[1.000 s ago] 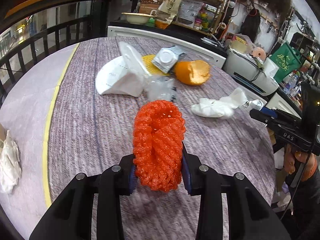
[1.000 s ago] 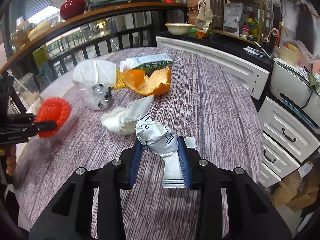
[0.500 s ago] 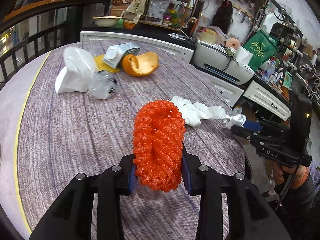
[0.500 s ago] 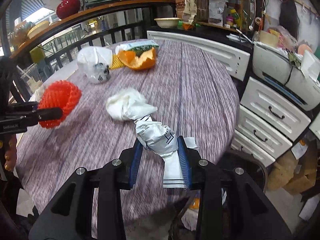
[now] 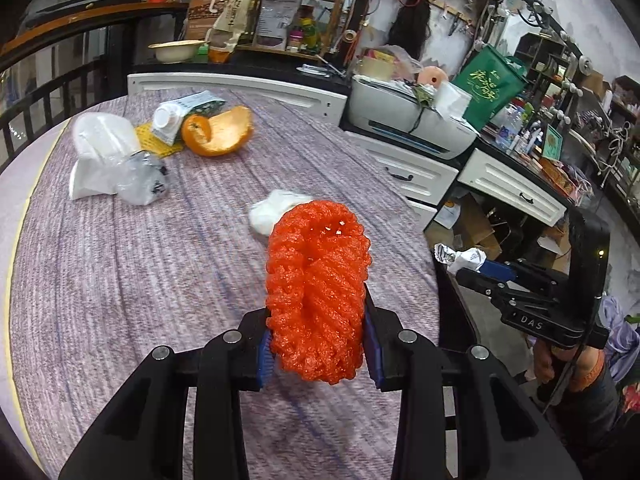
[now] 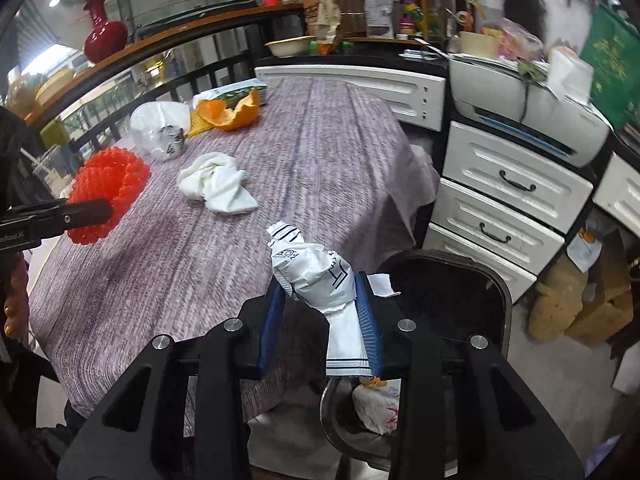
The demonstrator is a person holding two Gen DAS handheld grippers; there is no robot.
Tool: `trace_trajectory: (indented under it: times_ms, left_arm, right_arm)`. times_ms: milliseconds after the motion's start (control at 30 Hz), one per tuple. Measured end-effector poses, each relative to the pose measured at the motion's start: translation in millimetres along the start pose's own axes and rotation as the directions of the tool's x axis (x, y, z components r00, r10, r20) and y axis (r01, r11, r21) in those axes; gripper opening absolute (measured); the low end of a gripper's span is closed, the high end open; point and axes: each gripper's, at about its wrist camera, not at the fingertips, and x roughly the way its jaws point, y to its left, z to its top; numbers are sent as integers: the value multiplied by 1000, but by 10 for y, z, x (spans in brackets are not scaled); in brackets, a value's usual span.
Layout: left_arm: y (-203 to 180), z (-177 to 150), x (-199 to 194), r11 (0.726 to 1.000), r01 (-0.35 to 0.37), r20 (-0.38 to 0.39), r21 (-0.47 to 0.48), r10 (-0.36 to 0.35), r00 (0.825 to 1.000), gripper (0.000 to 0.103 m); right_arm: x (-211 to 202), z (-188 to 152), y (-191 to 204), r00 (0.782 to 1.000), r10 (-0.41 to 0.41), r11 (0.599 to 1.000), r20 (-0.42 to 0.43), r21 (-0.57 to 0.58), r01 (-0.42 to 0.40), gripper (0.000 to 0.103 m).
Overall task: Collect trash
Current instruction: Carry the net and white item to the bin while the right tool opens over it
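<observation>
My left gripper (image 5: 318,354) is shut on an orange foam fruit net (image 5: 318,292) and holds it above the purple tablecloth (image 5: 140,280); the net also shows in the right wrist view (image 6: 108,194). My right gripper (image 6: 320,320) is shut on a crumpled white wrapper (image 6: 316,276), held past the table's edge above a dark trash bin (image 6: 452,284) that holds some trash (image 6: 376,404). The right gripper with the wrapper shows in the left wrist view (image 5: 460,258).
On the table lie a white tissue wad (image 6: 216,184), orange peel (image 6: 228,114), a milk carton (image 5: 184,110) and a clear plastic bag (image 6: 160,132). White drawers (image 6: 508,196) and a printer (image 6: 528,108) stand right of the bin.
Both grippers have swung right, away from the table's middle. The right gripper with the wrapper has passed the table's edge and now hangs over the bin.
</observation>
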Motion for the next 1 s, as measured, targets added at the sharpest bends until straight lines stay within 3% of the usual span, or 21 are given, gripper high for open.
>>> trace_trajectory:
  times_ms: [400,867,1000]
  left_arm:
    - [-777,33,303,991,101,-20,84,-100,995,36]
    - [-1431,-14,712,975,138,-91,176,-123,988,36]
    - [-1507,-43,844,973,137,-121,186,-115,986,36]
  right_arm:
    - [43,-454,-687,997,-65,983,-41,170,72,36]
    - [571,-857,-1147,985,-119,952,-126,268,149,38]
    - [606,-1005,-1261,979,-156,932,-129,309,189,66]
